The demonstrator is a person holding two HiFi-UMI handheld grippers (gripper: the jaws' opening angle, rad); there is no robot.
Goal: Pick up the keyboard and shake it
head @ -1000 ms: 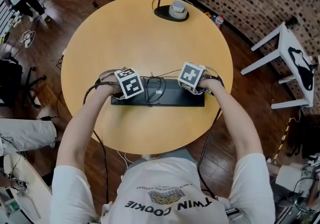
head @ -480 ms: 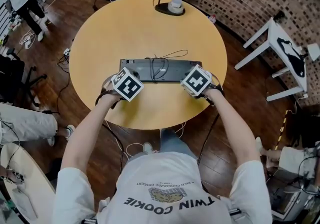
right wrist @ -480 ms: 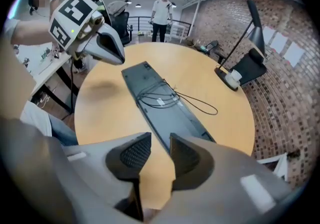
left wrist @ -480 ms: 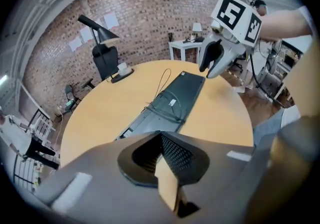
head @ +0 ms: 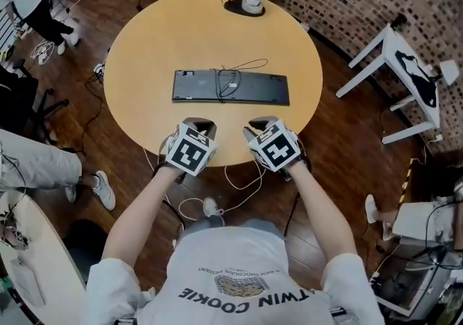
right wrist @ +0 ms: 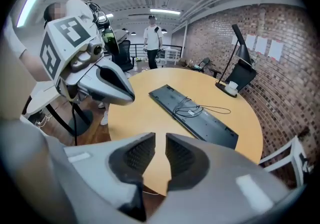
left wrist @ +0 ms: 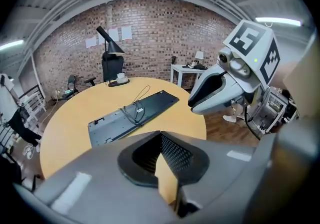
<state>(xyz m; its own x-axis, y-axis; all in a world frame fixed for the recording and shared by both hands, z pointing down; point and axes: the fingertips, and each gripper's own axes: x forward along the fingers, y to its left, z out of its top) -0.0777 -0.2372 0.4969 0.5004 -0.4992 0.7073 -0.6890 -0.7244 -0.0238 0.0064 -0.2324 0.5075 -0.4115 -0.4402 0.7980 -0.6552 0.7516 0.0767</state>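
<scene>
on the round table [head: 145,41], about its middle, the keyboard [head: 230,87] lies flat with its long side running left to right and its cable [head: 233,77] looped loosely on top. the left gripper [head: 201,128] and the right gripper [head: 257,129] hover at the near edge, apart from the keyboard, jaws slightly parted with nothing between them. the keyboard looks stiff, light and long, of smooth plastic that may slip. a hold at each short end would balance it, and the loose cable could swing.
</scene>
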